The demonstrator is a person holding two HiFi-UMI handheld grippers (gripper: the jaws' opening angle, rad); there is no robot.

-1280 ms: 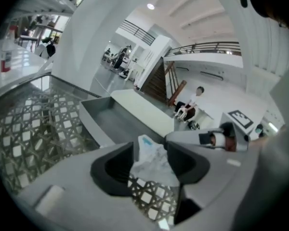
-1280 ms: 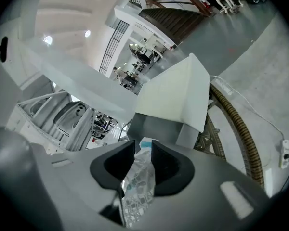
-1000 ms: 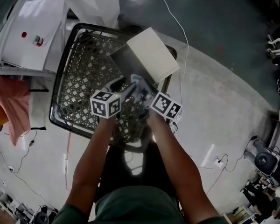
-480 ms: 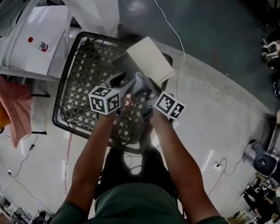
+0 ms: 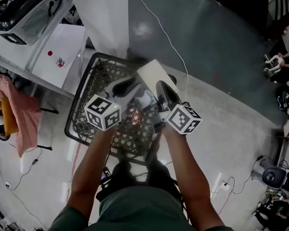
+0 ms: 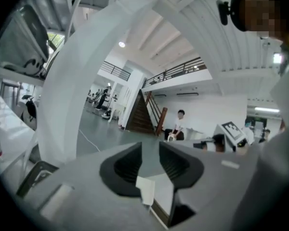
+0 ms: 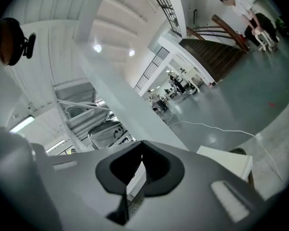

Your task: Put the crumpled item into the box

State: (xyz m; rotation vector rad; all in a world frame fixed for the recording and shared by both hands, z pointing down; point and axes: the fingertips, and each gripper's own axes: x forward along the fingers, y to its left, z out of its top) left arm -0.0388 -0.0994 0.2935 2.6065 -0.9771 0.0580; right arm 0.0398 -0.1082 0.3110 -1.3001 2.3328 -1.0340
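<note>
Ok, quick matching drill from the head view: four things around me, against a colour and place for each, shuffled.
1 box
2 basket
3 cloth
4 table

A pink, left edge
B black lattice, on the pale floor
C white, in the basket's far corner
D white, upper left, beside the basket

Pairs: 1-C, 2-B, 3-A, 4-D

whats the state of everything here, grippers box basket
left gripper: open, jaws have just been closing, nothing between them
right gripper: shut, empty
box: flap open, sitting in the basket
basket: upright, holds the box
</note>
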